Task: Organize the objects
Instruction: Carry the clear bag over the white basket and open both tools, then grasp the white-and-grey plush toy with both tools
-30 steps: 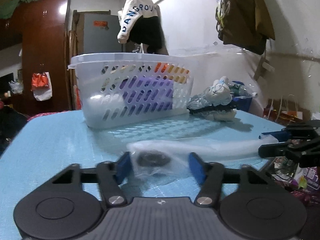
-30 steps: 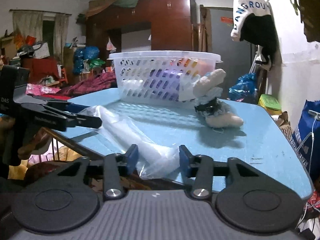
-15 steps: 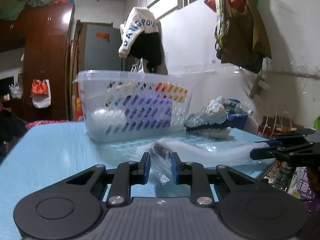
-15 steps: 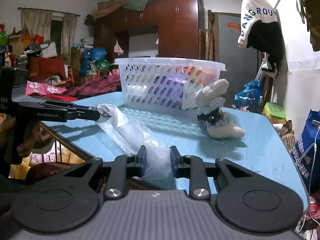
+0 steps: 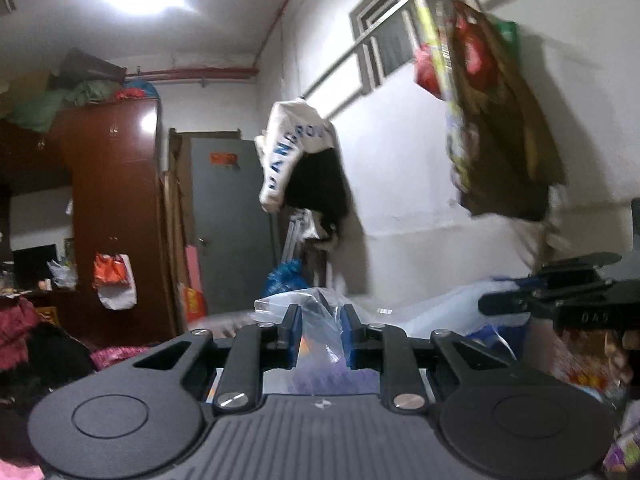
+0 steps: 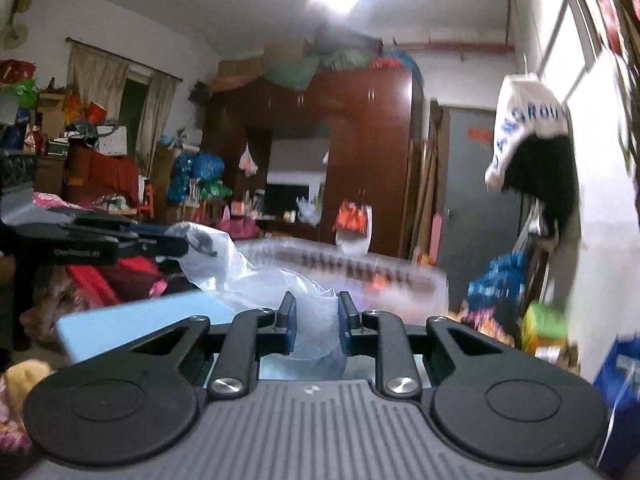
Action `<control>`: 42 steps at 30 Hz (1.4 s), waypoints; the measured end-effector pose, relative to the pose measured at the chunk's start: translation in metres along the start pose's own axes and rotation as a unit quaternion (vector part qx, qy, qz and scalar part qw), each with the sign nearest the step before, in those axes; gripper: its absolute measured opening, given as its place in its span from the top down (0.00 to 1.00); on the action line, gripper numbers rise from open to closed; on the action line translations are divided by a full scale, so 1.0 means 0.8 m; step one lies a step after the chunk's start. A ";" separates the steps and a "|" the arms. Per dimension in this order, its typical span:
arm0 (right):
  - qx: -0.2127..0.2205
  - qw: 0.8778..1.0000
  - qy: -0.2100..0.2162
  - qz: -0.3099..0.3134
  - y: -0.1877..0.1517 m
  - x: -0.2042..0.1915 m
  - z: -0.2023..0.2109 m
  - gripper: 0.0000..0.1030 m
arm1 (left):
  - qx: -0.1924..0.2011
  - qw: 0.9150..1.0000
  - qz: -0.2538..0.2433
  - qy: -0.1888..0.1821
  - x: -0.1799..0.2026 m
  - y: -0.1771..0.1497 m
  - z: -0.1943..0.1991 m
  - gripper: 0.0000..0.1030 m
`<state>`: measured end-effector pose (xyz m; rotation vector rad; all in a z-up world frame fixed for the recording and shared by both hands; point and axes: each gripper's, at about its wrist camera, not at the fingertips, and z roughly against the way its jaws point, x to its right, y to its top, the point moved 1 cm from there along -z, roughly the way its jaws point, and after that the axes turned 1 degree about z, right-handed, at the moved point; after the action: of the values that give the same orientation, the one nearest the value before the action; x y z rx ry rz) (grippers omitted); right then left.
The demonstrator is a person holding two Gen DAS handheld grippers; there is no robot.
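Left wrist view: the clear plastic bag (image 5: 320, 320) stretches sideways between the left gripper (image 5: 319, 334) and right gripper (image 6: 316, 322), long axis running across from one to the other, lifted above the blue counter (image 6: 132, 320). Both sets of fingers have just closed and now pinch the film. A hanging garment (image 5: 294, 152) reads "ANGROU". A second ago the bag lay on the counter.

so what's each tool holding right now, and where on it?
Both hold the same clear plastic bag: the left tool pinches one end, the right tool the other end.
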<state>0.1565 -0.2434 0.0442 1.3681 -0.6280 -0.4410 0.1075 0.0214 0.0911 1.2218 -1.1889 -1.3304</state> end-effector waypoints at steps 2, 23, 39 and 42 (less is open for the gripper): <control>0.001 1.000 0.003 0.006 0.023 0.014 -0.030 0.78 | -0.005 1.000 0.000 0.008 -0.009 0.022 -0.029 0.77; -0.093 0.993 -0.050 -0.045 0.019 0.098 -0.185 0.12 | -0.087 0.992 0.043 0.081 -0.065 -0.007 -0.152 0.27; -0.094 0.966 -0.127 -0.204 -0.074 0.155 0.008 0.00 | -0.068 0.996 -0.041 -0.036 0.105 -0.024 -0.073 0.25; -0.121 0.953 -0.111 -0.255 -0.097 0.170 0.008 0.00 | -0.091 0.994 -0.043 -0.052 0.136 -0.025 -0.102 0.25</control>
<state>0.2611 -0.3464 -0.0104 1.2445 -0.3777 -1.0652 0.1822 -0.0896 0.0594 1.0945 -1.0708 -1.5471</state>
